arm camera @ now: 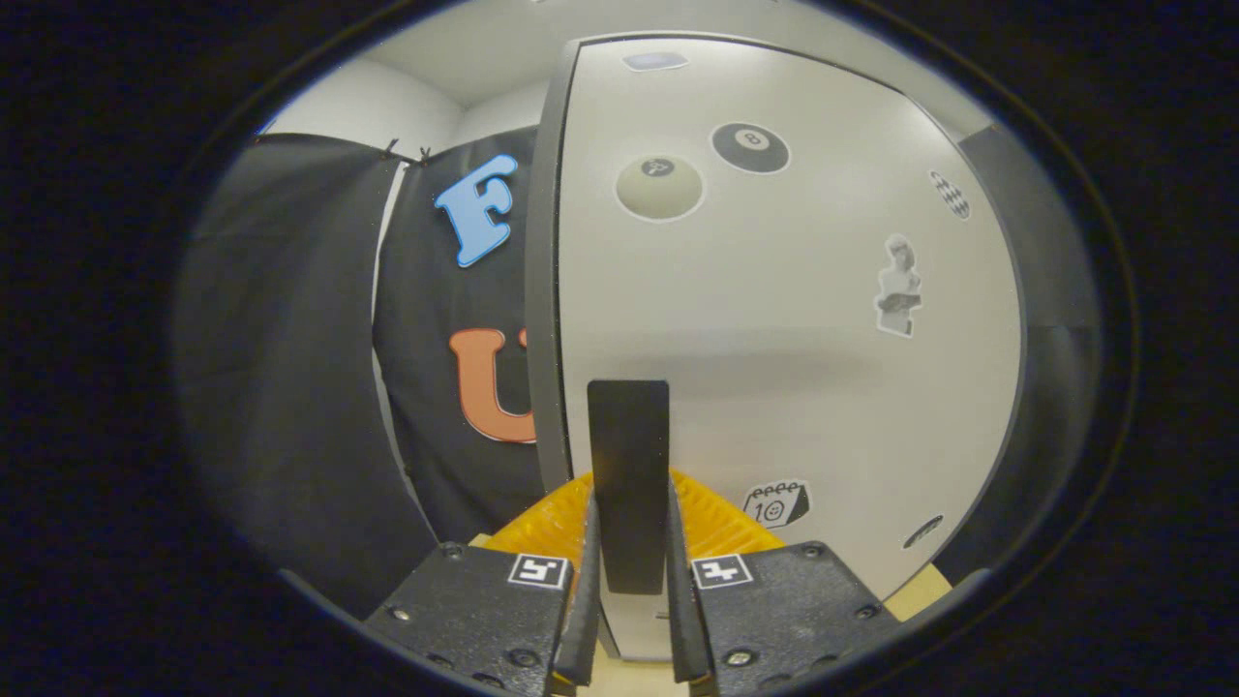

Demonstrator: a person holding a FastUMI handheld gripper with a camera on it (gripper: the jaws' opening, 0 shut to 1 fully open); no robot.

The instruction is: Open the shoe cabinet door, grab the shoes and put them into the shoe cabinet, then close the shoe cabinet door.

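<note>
Jaws (629, 571) clenched on the dark flat handle (629, 465) of the shoe cabinet door (774, 319). Handle runs 12-to-6, upright between the fingers (587, 581). Door panel spreads beyond toward 1 o'clock, free edge at 11. Judged step: swinging the door by this handle.

Even, soft light falls on the pale cabinet door (774, 319), with faint glare near its top; fisheye bending curves its edges, and the margins darken.
</note>
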